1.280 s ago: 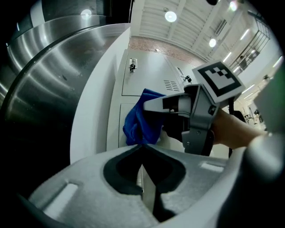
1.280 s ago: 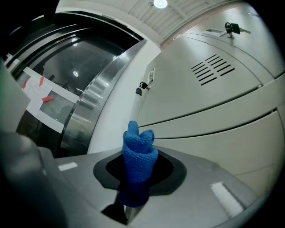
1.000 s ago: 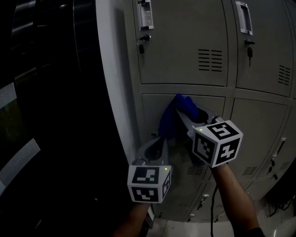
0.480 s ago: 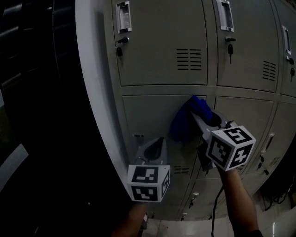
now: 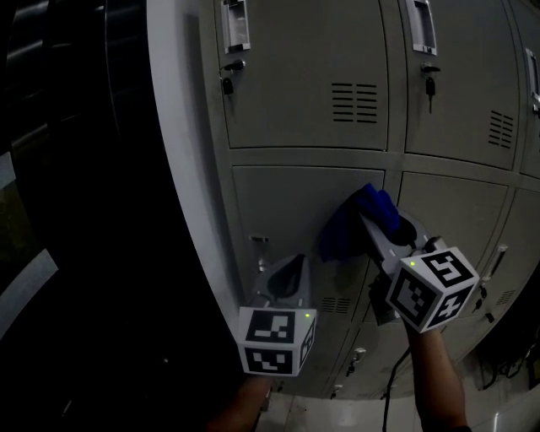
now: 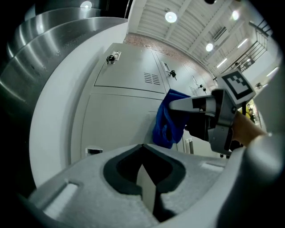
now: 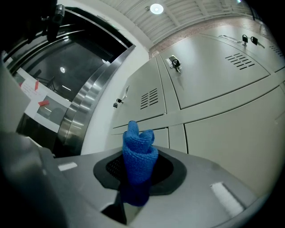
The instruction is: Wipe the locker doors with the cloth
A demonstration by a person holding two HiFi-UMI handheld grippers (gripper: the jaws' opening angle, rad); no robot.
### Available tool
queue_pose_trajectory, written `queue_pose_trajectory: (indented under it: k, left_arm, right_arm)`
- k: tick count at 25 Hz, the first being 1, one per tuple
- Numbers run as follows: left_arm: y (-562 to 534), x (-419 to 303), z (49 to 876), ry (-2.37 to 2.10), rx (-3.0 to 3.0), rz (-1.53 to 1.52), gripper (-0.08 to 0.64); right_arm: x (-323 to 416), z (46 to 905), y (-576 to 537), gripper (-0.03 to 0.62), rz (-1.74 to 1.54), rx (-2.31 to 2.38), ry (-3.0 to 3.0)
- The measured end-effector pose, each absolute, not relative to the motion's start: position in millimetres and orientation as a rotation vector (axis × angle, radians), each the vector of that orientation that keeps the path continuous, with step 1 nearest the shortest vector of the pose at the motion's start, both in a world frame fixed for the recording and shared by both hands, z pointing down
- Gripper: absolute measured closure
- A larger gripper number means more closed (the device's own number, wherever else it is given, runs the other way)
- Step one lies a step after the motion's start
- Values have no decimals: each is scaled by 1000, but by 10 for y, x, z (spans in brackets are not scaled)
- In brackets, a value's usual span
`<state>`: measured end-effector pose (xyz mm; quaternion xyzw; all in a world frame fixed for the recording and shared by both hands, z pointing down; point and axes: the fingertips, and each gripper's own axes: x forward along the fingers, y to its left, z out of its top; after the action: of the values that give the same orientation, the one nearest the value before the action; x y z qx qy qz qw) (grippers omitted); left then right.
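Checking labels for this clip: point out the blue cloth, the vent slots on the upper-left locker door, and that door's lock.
blue cloth (image 5: 344, 229), head view, on its hanging fold.
vent slots (image 5: 354, 102), head view, middle slot.
lock (image 5: 228, 83), head view, its dark lower part.

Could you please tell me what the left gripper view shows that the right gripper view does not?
Only the left gripper view: the left gripper, jaws together and empty, and the right gripper seen from outside, with the blue cloth hanging from its tip in front of the locker doors. Only the right gripper view: the blue cloth bunched between the right gripper's own jaws, plus a dark glass panel at the left. Both: the grey locker doors and ceiling lights.
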<state>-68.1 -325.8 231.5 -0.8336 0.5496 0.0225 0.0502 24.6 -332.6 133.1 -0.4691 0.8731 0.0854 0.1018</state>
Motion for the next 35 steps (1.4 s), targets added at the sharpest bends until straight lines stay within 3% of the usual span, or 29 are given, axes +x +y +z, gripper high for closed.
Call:
queue_pose_trajectory:
  k: [19,35]
  left_arm:
    - [-2649,-565,3106,1844,-2469,-64,558]
    - [-2451,-453,3447,1978,-2426,-136,558]
  right_arm:
    - [-22,2822,-2783,503,164,-1352,2741]
    - [0,3310,-2641,505,100,-1311,2813]
